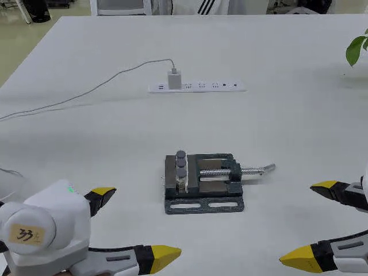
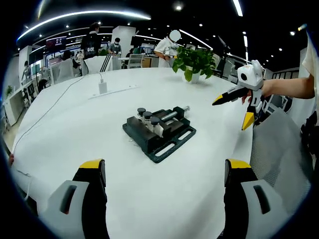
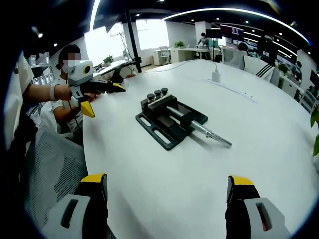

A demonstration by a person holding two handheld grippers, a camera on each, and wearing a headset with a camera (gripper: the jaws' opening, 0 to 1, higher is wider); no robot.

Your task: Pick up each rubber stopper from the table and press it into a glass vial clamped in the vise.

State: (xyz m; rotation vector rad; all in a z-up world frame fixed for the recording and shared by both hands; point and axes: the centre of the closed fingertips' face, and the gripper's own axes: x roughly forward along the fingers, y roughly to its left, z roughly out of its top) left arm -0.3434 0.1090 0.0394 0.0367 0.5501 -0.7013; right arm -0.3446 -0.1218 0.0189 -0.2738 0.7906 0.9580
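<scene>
A dark vise [image 1: 204, 184] [image 2: 159, 132] [image 3: 172, 119] sits mid-table with three glass vials [image 1: 181, 172] clamped in a row. Each vial carries a grey rubber stopper [image 1: 181, 155] [image 2: 148, 115] [image 3: 157, 93] on top. My left gripper [image 1: 138, 224] [image 2: 164, 172] hangs open at the near left, a short way from the vise, with nothing between its yellow-tipped fingers. My right gripper [image 1: 313, 221] [image 3: 167, 181] stands open at the near right, also holding nothing. Each gripper shows in the other's view, the right one [image 2: 232, 109] and the left one [image 3: 102, 97].
A white power strip [image 1: 196, 87] with a plugged charger [image 1: 174, 77] and a trailing cable lies behind the vise. The vise's screw handle [image 1: 257, 170] sticks out to the right. Green leaves [image 1: 357, 48] reach in at the far right. People and chairs stand beyond the table.
</scene>
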